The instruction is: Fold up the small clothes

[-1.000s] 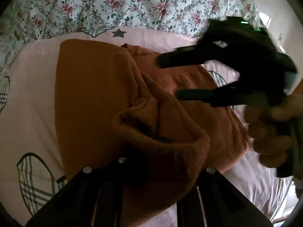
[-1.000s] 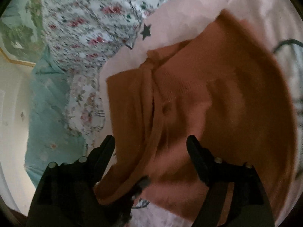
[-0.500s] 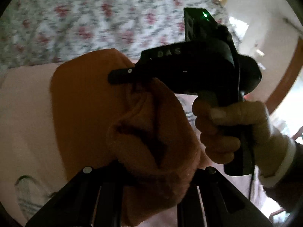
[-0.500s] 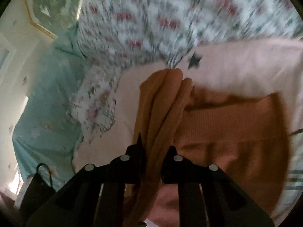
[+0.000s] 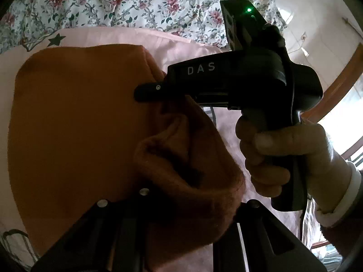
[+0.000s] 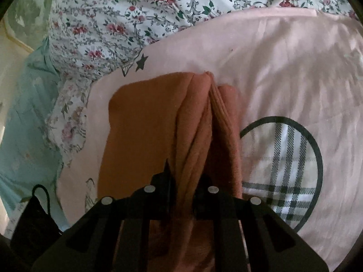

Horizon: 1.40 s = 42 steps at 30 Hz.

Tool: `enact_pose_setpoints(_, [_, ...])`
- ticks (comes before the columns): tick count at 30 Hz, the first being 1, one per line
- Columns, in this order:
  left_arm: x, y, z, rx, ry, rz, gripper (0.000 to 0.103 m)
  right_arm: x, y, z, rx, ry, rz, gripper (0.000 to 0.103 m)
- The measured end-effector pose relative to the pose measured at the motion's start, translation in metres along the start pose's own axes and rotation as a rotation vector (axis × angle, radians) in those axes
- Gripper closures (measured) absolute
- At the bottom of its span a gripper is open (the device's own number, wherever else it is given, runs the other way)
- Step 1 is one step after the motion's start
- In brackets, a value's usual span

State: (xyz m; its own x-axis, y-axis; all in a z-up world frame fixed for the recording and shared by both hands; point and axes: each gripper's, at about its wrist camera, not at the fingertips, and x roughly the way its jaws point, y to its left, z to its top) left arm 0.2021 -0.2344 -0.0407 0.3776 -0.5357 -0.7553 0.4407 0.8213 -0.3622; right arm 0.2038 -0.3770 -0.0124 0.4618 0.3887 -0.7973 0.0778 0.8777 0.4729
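An orange-brown knit garment (image 5: 74, 117) hangs lifted over the pink bed sheet (image 5: 181, 45). My left gripper (image 5: 181, 206) is shut on a bunched, thick edge of the garment at the bottom of the left wrist view. My right gripper (image 6: 181, 181) is shut on gathered folds of the same garment (image 6: 145, 122), which drape away from it toward the sheet (image 6: 283, 68). The right gripper's black body, marked DAS, also shows in the left wrist view (image 5: 238, 79), held by a hand, its fingers (image 5: 149, 91) pinched on the cloth's upper edge.
A floral quilt (image 5: 136, 2) lies behind the pink sheet. A plaid circle print (image 6: 285, 170) marks the sheet at right. A teal blanket (image 6: 25, 113) and a dark object (image 6: 34, 222) lie at left. A bright window (image 5: 340, 117) is at right.
My right gripper closed on the garment's edge, and both grippers lifted the cloth off the sheet. The garment now hangs gathered between them instead of lying spread.
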Motion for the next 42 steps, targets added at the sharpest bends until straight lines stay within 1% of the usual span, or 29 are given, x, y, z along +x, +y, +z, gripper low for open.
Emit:
enact_pose_setpoints(1, [0.0, 0.0, -0.001, 0.003, 0.001, 0.0, 0.088, 0.001, -0.002, -0.001, 0.008, 0.0, 0.002, 0.088])
enact_pose_setpoints(3, [0.004, -0.002, -0.005, 0.008, 0.013, -0.006, 0.083, 0.003, -0.004, -0.003, 0.005, 0.006, -0.017, 0.088])
enact_pose_setpoints(4, [0.009, -0.001, -0.005, 0.006, 0.024, -0.011, 0.079, 0.005, -0.004, -0.004, -0.004, 0.013, -0.034, 0.088])
enact_pose_setpoints(6, [0.013, 0.001, -0.007, -0.006, 0.048, -0.023, 0.076, 0.007, -0.003, -0.007, -0.027, 0.01, -0.073, 0.088])
enact_pose_setpoints(8, [0.008, 0.001, -0.008, -0.018, 0.062, -0.06, 0.061, 0.004, -0.001, -0.01, -0.05, -0.001, -0.1, 0.088])
enact_pose_setpoints(10, [-0.007, 0.003, -0.015, -0.027, 0.07, -0.094, 0.05, 0.001, 0.0, -0.011, -0.062, -0.01, -0.128, 0.088])
enact_pose_setpoints(12, [-0.024, 0.005, -0.023, -0.028, 0.06, -0.102, 0.047, -0.003, -0.003, -0.011, -0.047, -0.008, -0.143, 0.087])
enact_pose_setpoints(13, [-0.034, 0.008, -0.026, -0.031, 0.054, -0.099, 0.043, -0.006, -0.004, -0.01, -0.028, -0.012, -0.149, 0.084])
enact_pose_setpoints(15, [-0.06, 0.022, -0.033, -0.052, 0.022, -0.075, 0.037, -0.02, -0.005, -0.013, 0.001, -0.052, -0.156, 0.081])
enact_pose_setpoints(17, [-0.079, 0.041, -0.034, -0.089, -0.01, -0.028, 0.029, -0.034, -0.003, -0.02, 0.024, -0.085, -0.162, 0.076])
enact_pose_setpoints(18, [-0.087, 0.053, -0.036, -0.115, -0.023, -0.008, 0.027, -0.04, -0.002, -0.025, 0.038, -0.091, -0.164, 0.069])
enact_pose_setpoints(19, [-0.091, 0.062, -0.037, -0.135, -0.028, 0.005, 0.024, -0.043, -0.003, -0.028, 0.05, -0.095, -0.167, 0.046])
enact_pose_setpoints(20, [-0.096, 0.08, -0.038, -0.177, -0.036, 0.023, 0.024, -0.048, -0.004, -0.034, 0.066, -0.104, -0.173, 0.022])
enact_pose_setpoints(21, [-0.097, 0.091, -0.038, -0.205, -0.036, 0.032, 0.024, -0.052, -0.004, -0.04, 0.076, -0.121, -0.177, 0.017])
enact_pose_setpoints(22, [-0.097, 0.103, -0.04, -0.237, -0.033, 0.045, 0.024, -0.054, -0.003, -0.043, 0.078, -0.129, -0.179, 0.015])
enact_pose_setpoints(23, [-0.096, 0.117, -0.04, -0.276, -0.027, 0.05, 0.024, -0.054, -0.004, -0.046, 0.077, -0.122, -0.176, 0.015])
enact_pose_setpoints(26, [-0.085, 0.141, -0.04, -0.343, -0.016, 0.04, 0.024, -0.047, -0.004, -0.049, 0.08, -0.092, -0.162, 0.015])
enact_pose_setpoints(32, [-0.046, 0.158, -0.027, -0.389, 0.043, -0.014, 0.024, -0.032, -0.005, -0.049, 0.074, -0.05, -0.131, 0.015])
enact_pose_setpoints(37, [-0.024, 0.164, -0.017, -0.409, 0.045, -0.061, 0.022, -0.014, -0.005, -0.051, 0.056, 0.01, -0.118, 0.017])
enact_pose_setpoints(39, [-0.018, 0.166, -0.013, -0.405, 0.039, -0.073, 0.024, -0.004, -0.005, -0.053, 0.037, 0.039, -0.137, 0.027])
enact_pose_setpoints(40, [-0.015, 0.166, -0.011, -0.4, 0.037, -0.074, 0.031, 0.0, -0.004, -0.054, 0.027, 0.042, -0.155, 0.036])
enact_pose_setpoints(41, [-0.01, 0.165, -0.007, -0.382, 0.044, -0.07, 0.046, 0.002, -0.004, -0.054, 0.027, 0.042, -0.147, 0.051])
enact_pose_setpoints(42, [-0.009, 0.165, -0.006, -0.37, 0.048, -0.064, 0.055, 0.004, -0.005, -0.053, 0.046, 0.054, -0.118, 0.06])
